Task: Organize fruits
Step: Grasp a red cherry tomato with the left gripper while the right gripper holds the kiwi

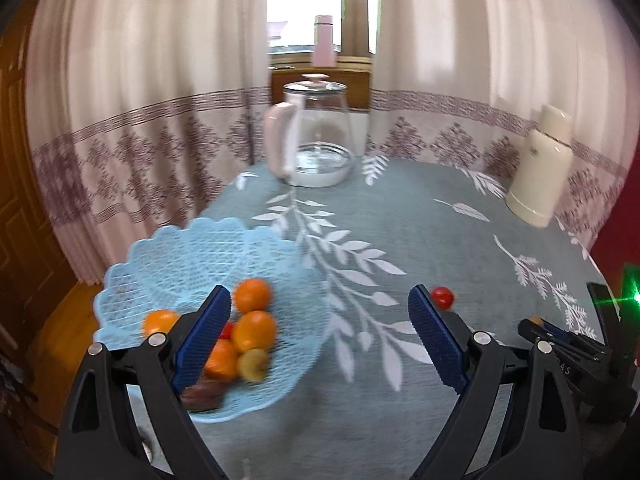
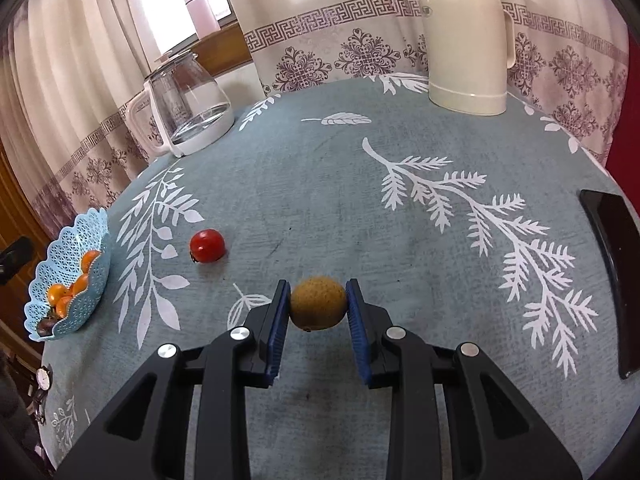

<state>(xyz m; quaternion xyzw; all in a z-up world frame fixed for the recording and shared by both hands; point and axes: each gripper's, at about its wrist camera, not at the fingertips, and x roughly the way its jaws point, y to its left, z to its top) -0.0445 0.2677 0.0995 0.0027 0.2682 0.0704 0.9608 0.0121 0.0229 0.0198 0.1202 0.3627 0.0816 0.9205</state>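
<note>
Right tongs (image 2: 318,306) pinch a kiwi (image 2: 318,303) at lower centre; left tongs (image 1: 320,336) are spread wide beside the blue basket (image 1: 168,256); a cherry tomato (image 2: 207,245) lies on the bench (image 2: 320,184).

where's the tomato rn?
Tomato lies loose on the tablecloth, between the blue basket and the kiwi in the right gripper.
</note>
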